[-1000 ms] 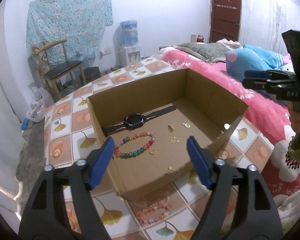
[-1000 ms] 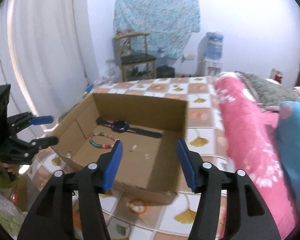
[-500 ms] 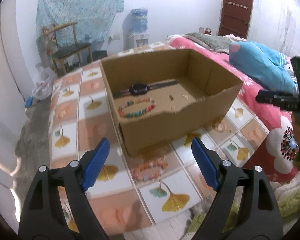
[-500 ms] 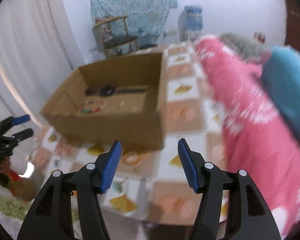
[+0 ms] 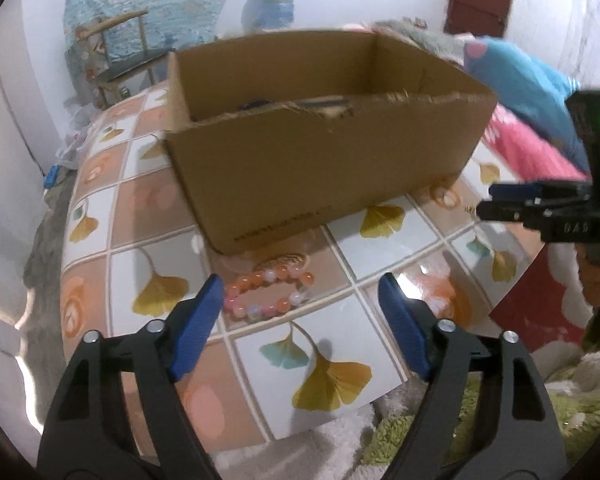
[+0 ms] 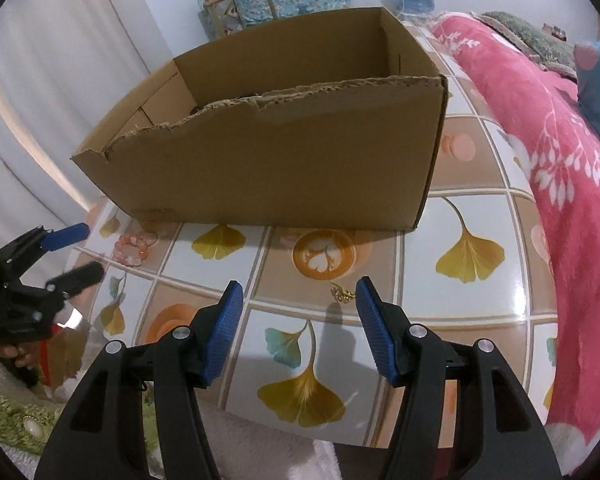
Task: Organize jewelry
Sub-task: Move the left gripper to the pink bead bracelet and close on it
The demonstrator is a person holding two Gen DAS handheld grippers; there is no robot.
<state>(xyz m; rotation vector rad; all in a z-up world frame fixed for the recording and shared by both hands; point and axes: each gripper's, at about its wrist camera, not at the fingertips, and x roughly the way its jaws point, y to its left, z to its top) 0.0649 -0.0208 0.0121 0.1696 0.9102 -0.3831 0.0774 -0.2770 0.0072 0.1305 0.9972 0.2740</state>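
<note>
A table (image 5: 260, 392) covered in glossy ginkgo-leaf tiles of white and orange filled both views. On it stood an open brown cardboard box (image 5: 320, 168) with a torn front rim, its near wall hiding nearly all of its contents; only a dark sliver showed above the rim.

The left gripper (image 5: 302, 304), black with blue pads, hung low over the table's near edge. Its jaws, which had just narrowed a little, stood wide apart with nothing gripped. The pink and orange beaded bracelet (image 5: 268, 294) lay flat on the tiles just in front of the box, between the fingertips and closer to the left pad.

The right gripper (image 6: 299, 304) matched it, jaws parted at a middling width and empty. A small gold trinket (image 6: 342, 294) lay on a tile line just beside its right pad.
</note>
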